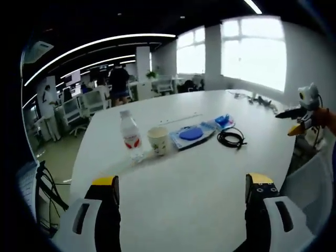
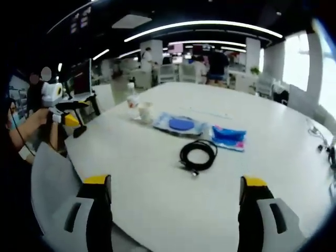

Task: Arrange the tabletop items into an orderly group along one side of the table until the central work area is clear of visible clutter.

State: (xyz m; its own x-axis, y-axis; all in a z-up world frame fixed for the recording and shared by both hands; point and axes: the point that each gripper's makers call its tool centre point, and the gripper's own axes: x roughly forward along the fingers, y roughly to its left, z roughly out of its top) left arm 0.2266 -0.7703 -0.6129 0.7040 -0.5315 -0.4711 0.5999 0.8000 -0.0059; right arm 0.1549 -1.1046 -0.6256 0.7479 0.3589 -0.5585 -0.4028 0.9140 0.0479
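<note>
Your left tool (image 1: pixel 181 190) stood wide in the left gripper view, its two yellow-tipped jaws well apart and holding nothing, over the bare near part of the white surface (image 1: pixel 189 210). Ahead of it and a little to its left stood a water bottle (image 1: pixel 129 135) with a red label, upright, and just beside that a paper cup (image 1: pixel 158 139). Further right in the same row lay a clear packet with a blue disc (image 1: pixel 191 134), then a smaller blue packet (image 1: pixel 224 121), and nearer to the tool's right jaw a coiled black cable (image 1: pixel 231 138). Far off to the right, your other tool (image 1: pixel 306 107) came into view above the surface's edge.

Your right tool (image 2: pixel 175 191) was wide too in the right gripper view, jaws well apart and empty above the surface (image 2: pixel 157 210). Straight ahead, between the jaws, lay the coiled black cable (image 2: pixel 198 154). Beyond it and slightly right was the blue packet (image 2: pixel 229 137); to its left lay the packet with the blue disc (image 2: pixel 181 125), then the cup (image 2: pixel 145 112) and the bottle (image 2: pixel 132 102), far from the tool. Your left tool (image 2: pixel 71 112) showed far to the left, held in a hand (image 2: pixel 39 123).
</note>
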